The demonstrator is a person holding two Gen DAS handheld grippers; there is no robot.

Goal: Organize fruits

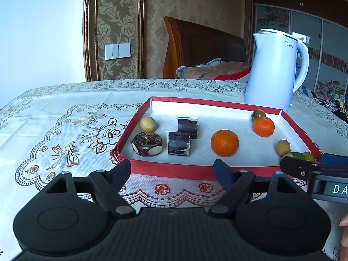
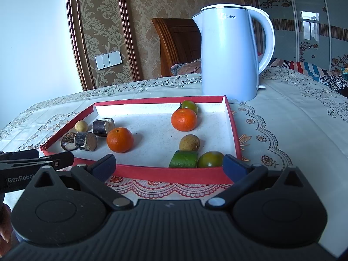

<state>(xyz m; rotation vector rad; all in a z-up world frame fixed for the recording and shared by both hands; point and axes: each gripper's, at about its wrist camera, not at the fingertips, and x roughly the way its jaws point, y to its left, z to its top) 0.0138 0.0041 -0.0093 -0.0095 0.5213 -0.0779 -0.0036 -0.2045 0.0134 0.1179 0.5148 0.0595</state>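
A red-rimmed tray (image 1: 169, 169) (image 2: 169, 175) with a white floor holds the fruit. Two tangerines (image 1: 224, 143) (image 1: 263, 126) lie right of the middle; in the right wrist view they are the near tangerine (image 2: 119, 139) and the far one (image 2: 184, 120). Two dark cane pieces (image 1: 178, 143) (image 1: 188, 127), a brown water chestnut (image 1: 147, 144) and a pale longan (image 1: 148, 124) lie at the left. Another longan (image 2: 189, 142), a green chunk (image 2: 183, 159) and a greenish tomato (image 2: 210, 159) sit at the near right corner. My left gripper (image 1: 171, 170) and right gripper (image 2: 170, 166) both stand open before the tray's near rim, holding nothing.
A white electric kettle (image 1: 273, 71) (image 2: 230, 54) stands behind the tray's far right corner. Another green tomato (image 2: 189, 106) lies by the far rim. A lace tablecloth (image 1: 65, 130) covers the table; a wooden chair (image 1: 195, 43) stands behind it. Part of a hand (image 1: 343, 232) shows at the edge.
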